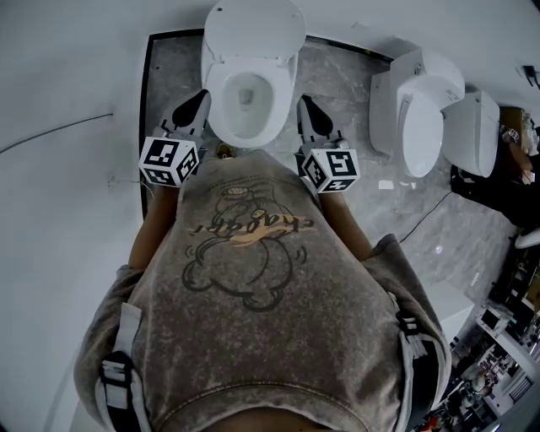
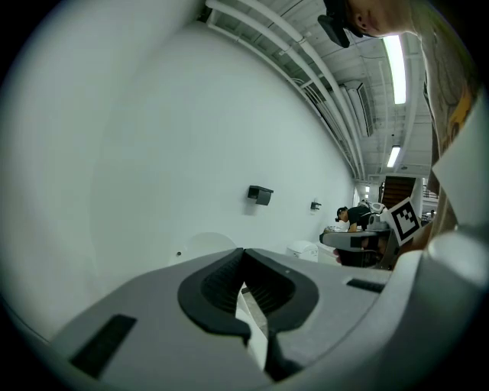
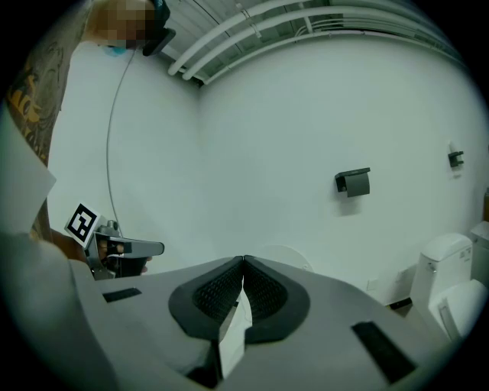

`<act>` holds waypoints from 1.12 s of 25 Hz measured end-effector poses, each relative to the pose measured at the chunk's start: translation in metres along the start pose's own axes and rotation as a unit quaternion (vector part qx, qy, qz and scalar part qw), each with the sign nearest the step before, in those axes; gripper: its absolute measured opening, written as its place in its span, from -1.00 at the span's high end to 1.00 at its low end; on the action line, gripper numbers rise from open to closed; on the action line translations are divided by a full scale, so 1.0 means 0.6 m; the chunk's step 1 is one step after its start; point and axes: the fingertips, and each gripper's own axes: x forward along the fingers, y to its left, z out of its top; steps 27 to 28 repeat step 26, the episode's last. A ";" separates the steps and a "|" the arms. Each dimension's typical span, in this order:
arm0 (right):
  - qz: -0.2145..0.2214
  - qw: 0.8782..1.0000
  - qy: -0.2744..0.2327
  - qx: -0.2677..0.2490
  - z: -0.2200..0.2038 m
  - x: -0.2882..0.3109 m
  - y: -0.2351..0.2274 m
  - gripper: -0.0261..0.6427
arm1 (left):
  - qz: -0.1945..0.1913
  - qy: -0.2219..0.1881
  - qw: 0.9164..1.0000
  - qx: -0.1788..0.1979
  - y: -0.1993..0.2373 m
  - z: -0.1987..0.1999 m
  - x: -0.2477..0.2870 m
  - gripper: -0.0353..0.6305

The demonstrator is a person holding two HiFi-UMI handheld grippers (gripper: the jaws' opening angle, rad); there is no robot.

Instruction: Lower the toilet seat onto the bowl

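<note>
Between left claw [image 1: 201, 99] and right claw [image 1: 304, 103], both pressed together: white oval toilet seat [image 1: 217, 103].

You face three toilets: the near toilet [image 1: 216, 103] straight ahead, a second toilet [image 1: 419, 118] and third toilet [image 1: 477, 135] at right. You hold two grippers: left gripper [image 1: 201, 96], right gripper [image 1: 303, 102].

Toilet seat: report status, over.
Left gripper shut, empty. Right gripper shut, empty. Toilet seat looks down on bowl, lid up. Nothing on the seat.
</note>
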 end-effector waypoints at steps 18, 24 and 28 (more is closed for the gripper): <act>0.008 1.000 0.004 0.018 -0.007 0.001 -0.007 0.84 | 0.028 0.010 0.999 -0.015 0.006 -0.017 -0.004 0.87; 0.012 1.000 0.008 0.016 -0.013 0.010 -0.010 0.84 | 0.036 0.007 0.999 -0.025 0.012 -0.021 0.002 0.87; 0.014 1.000 0.008 0.013 -0.013 0.012 -0.013 0.84 | 0.038 0.005 0.999 -0.027 0.013 -0.021 0.005 0.87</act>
